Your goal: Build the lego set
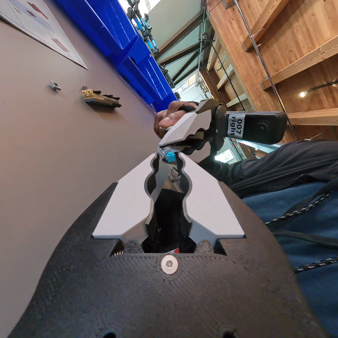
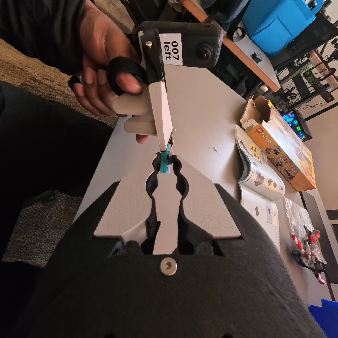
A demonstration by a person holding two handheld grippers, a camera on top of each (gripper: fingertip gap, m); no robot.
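Seen from the left wrist view, an instruction sheet (image 1: 36, 27) lies at the upper left of the frame on a grey table (image 1: 54, 146). Right of it sit a small grey piece (image 1: 55, 85) and then a tan, grey and black part-built model (image 1: 101, 98) with two studs on its tan end, both resting well apart from the action. Blue bins (image 1: 128, 45) line the table's far edge.

At the frame's centre, the left gripper (image 1: 167, 156) has its white fingers nearly closed around a small lego assembly (image 1: 167, 155): a turquoise brick with a stud, joined to a light grey ribbed piece. The right gripper (image 1: 169, 146) comes in from the upper right, held by a hand (image 1: 164, 117), its tips pinched onto the grey end of the same assembly.

In the right wrist view, a hand (image 2: 102, 73) at the upper left holds the left gripper (image 2: 165, 146), which points down at the centre. There the right gripper (image 2: 165, 158) grips the turquoise-and-white assembly (image 2: 165, 161) in a narrow gap. Further right lie an open instruction booklet (image 2: 256, 170), a yellow lego box (image 2: 281, 146) and, at the lower right, a clear bag of pieces (image 2: 303, 237).
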